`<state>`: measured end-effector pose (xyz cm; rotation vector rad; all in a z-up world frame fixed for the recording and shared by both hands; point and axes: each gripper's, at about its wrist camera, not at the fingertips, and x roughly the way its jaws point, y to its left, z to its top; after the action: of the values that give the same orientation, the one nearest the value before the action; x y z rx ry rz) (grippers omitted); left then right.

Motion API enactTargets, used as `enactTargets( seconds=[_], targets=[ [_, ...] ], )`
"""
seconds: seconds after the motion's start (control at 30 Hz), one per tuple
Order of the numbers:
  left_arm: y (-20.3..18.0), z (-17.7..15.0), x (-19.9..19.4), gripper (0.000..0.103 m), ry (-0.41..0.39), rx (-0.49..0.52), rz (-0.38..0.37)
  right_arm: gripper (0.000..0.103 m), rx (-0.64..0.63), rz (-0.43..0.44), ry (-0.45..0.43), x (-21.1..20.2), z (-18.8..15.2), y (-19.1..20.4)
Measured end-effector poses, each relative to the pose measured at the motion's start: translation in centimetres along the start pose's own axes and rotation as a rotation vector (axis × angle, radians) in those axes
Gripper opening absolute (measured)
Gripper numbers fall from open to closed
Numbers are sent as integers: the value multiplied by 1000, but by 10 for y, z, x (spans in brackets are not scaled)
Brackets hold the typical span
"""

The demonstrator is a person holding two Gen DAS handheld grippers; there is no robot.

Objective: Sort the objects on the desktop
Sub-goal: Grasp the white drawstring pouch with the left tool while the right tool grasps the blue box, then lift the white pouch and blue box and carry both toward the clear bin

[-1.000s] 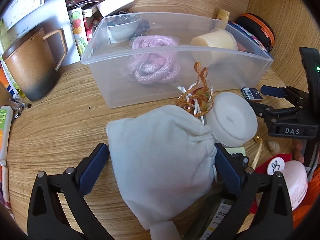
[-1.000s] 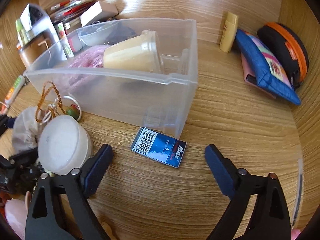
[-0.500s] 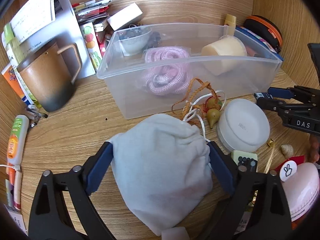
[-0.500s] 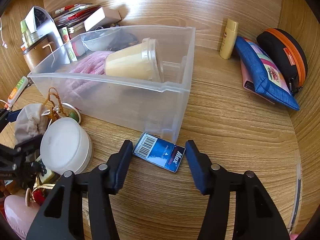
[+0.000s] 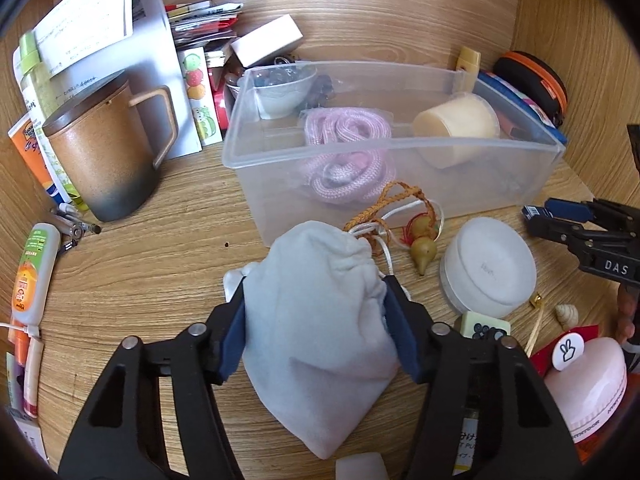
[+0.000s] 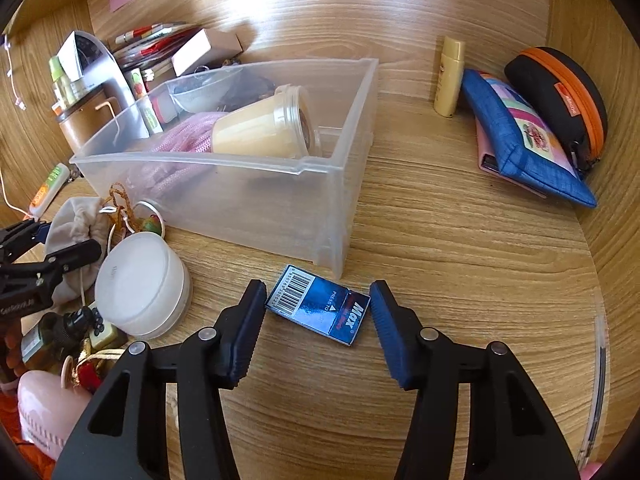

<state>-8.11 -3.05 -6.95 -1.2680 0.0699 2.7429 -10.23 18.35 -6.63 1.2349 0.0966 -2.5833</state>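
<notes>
Grey cloth of the one pouch now bulges between the left gripper, whose two pads have closed in from a wide spread a second ago and press its sides at 9 and 3 o'clock. One clear bin stands at 12 o'clock beyond it. The right gripper has likewise narrowed but is not yet clamped, its pads just beside the single blue card flat on the desk, at 9 and 3 o'clock.

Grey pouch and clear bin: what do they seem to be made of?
The grey pouch looks like soft, matte, velvety cloth; it bunches into gathers at a drawstring neck. The clear bin looks like translucent, slightly frosted moulded plastic, since the contents show hazily through its walls.
</notes>
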Motion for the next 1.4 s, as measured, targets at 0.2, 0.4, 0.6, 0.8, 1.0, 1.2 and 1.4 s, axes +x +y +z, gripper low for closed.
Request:
enactTargets(
  seconds=[0.2,0.4,0.6,0.8,1.0,1.2,1.4],
  targets=[
    [6,1,-5,55,-8,-36,-31,50,33,25,-30,-16,-5,-6],
    [7,4,-14,53,-30,-45,-46,50,43,24,-85,-38,-2,-9],
    [8,12,-28,53,-69,-54,-60,50,36,21,-119,-50,5,-9],
    [12,16,-40,49,-103,-67,-77,50,29,29,-144,-59,8,-7],
    [17,24,-51,35,-132,-73,-75,50,18,43,-167,-65,12,-4],
    [15,10,-42,76,-75,-47,-52,50,2,49,-164,-64,11,-1],
    [9,2,-14,87,46,-19,-65,50,-8,57,-178,-66,17,2]
  ],
)
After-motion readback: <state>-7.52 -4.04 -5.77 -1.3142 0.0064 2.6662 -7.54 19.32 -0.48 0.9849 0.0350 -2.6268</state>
